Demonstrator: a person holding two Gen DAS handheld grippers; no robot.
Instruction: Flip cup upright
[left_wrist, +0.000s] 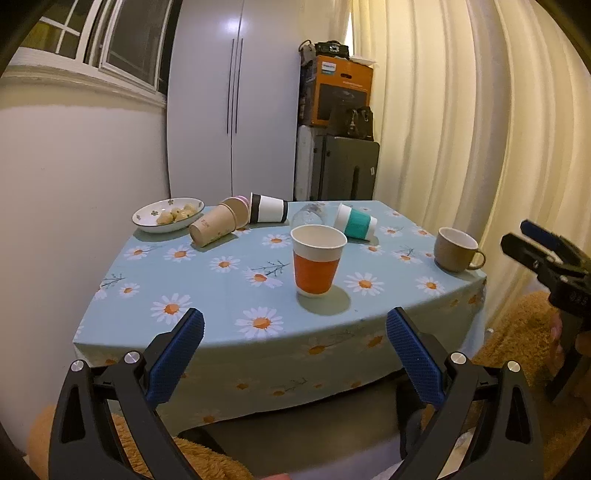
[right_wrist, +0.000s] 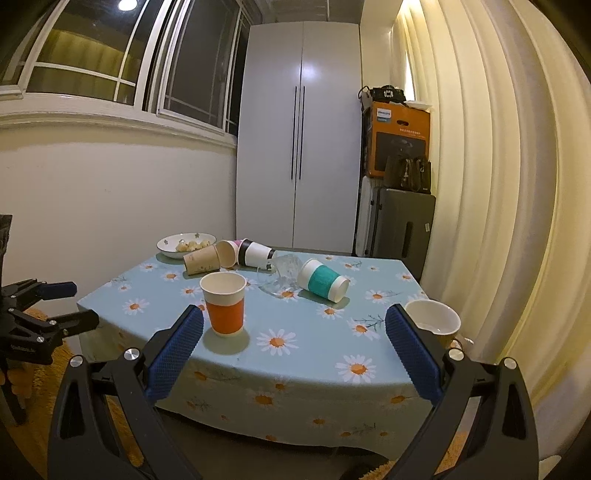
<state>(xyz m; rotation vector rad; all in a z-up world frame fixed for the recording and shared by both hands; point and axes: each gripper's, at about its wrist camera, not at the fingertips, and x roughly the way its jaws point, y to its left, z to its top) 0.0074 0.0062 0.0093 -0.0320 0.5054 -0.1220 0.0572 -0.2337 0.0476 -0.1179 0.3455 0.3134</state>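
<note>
An orange-banded paper cup (left_wrist: 318, 260) (right_wrist: 224, 303) stands upright near the table's front. Behind it several cups lie on their sides: a teal-banded cup (left_wrist: 355, 222) (right_wrist: 322, 280), a black-and-white cup (left_wrist: 268, 208) (right_wrist: 255, 253), a brown paper cup (left_wrist: 213, 229) (right_wrist: 201, 259), another brown cup (left_wrist: 237, 211) (right_wrist: 226, 252) with a pink one behind it, and a clear glass (left_wrist: 306, 218) (right_wrist: 283, 275). My left gripper (left_wrist: 294, 330) is open and empty, in front of the table edge. My right gripper (right_wrist: 294, 326) is open and empty, over the front edge; it also shows in the left wrist view (left_wrist: 517, 236).
A brown mug (left_wrist: 457, 250) (right_wrist: 433, 319) stands upright at the right front corner. A bowl of food (left_wrist: 168, 214) (right_wrist: 186, 244) sits at the back left. The table (left_wrist: 207, 280) has a daisy cloth. A white cupboard, boxes and curtains stand behind.
</note>
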